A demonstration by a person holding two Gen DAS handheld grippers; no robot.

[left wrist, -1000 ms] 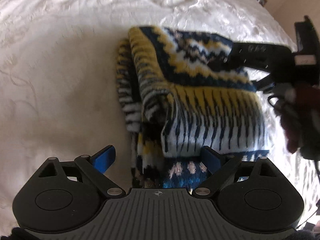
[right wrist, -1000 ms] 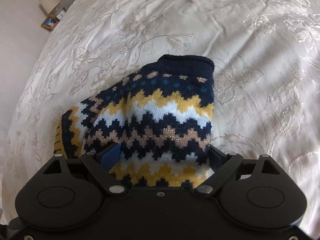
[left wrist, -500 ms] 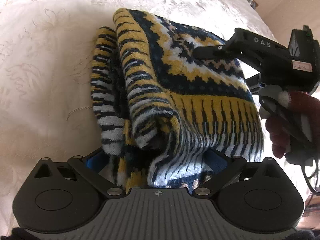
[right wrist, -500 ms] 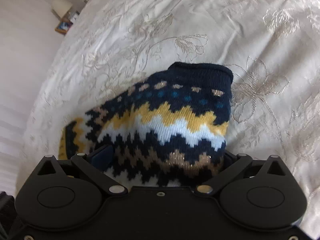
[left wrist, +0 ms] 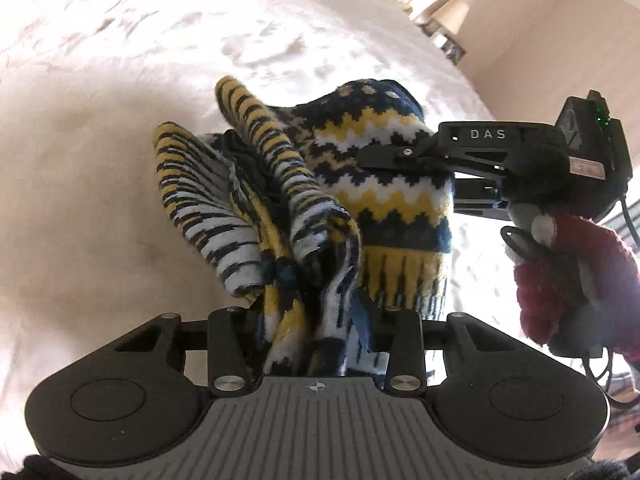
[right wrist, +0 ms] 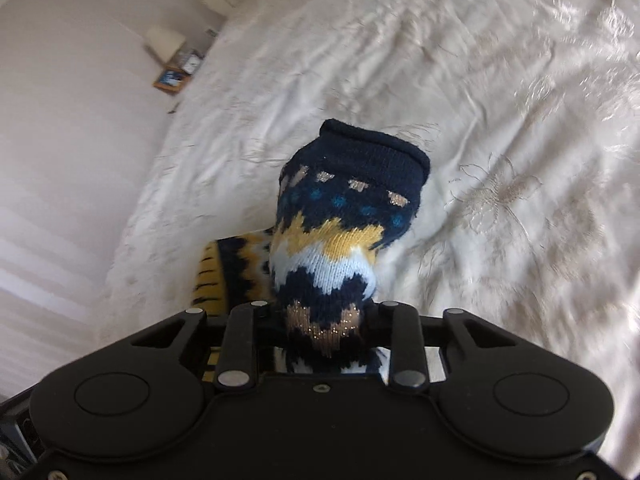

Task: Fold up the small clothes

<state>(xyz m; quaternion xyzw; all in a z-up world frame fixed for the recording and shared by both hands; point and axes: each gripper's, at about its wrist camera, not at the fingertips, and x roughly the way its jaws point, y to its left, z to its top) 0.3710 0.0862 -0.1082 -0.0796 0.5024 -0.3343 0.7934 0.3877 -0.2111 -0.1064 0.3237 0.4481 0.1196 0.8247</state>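
2 grippers — closing — now lift sweater [left wrist: 384, 200] up.

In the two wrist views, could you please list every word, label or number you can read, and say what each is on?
"DAS": raised letters on the black body of the right gripper, in the left wrist view.
White sticker near that gripper's camera: too blurred to read.
Right wrist view: no readable text; the framed picture is too small.

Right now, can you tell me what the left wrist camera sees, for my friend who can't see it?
The left gripper is closing on a bunched navy, yellow and white knitted sweater, which hangs between its fingers above a cream bedspread. On the picture's right, the right gripper, held in a gloved hand, grips the same sweater higher up.
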